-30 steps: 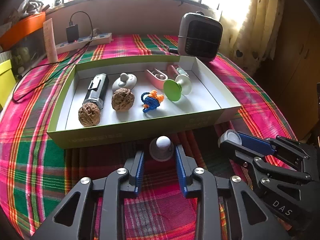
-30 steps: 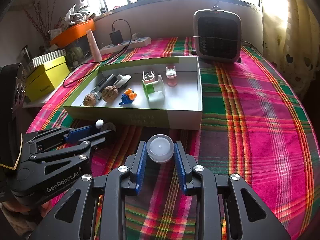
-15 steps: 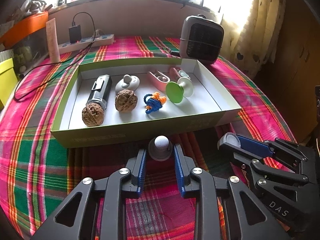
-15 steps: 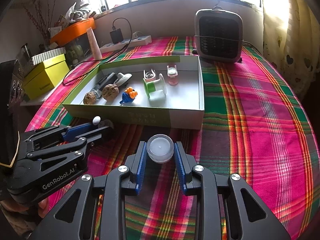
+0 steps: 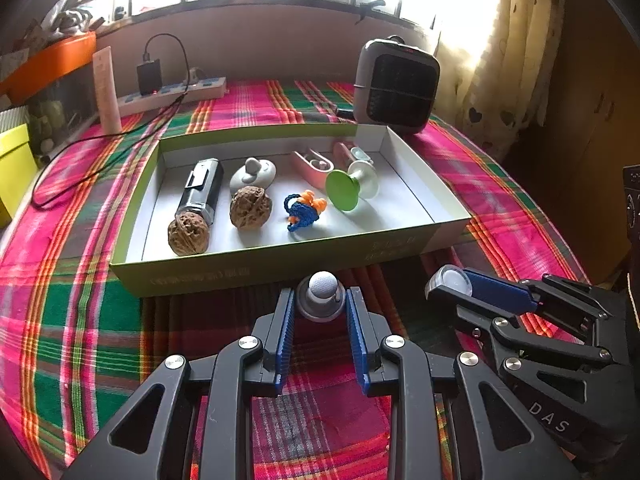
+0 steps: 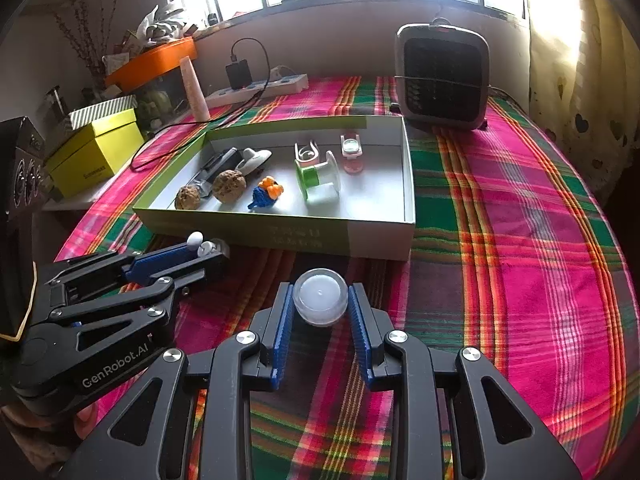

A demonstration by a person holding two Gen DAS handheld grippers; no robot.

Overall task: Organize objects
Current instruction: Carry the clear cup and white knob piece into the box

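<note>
Gripping knob-up grey stopper (image 5: 321, 298) in left gripper (image 5: 320, 312), right gripper (image 6: 320, 306) clamping clear cap (image 6: 320, 297).

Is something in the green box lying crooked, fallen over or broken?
Only the green-and-white spool looks odd: it lies tipped on its side, with one disc facing the front wall of the box. The two walnuts and the blue-orange toy rest normally. Nothing looks spilled or broken.

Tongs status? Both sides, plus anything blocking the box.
Left tongs shut on grey knob piece. Right tongs shut on clear cap. Both short of box front wall. Nothing between.
</note>
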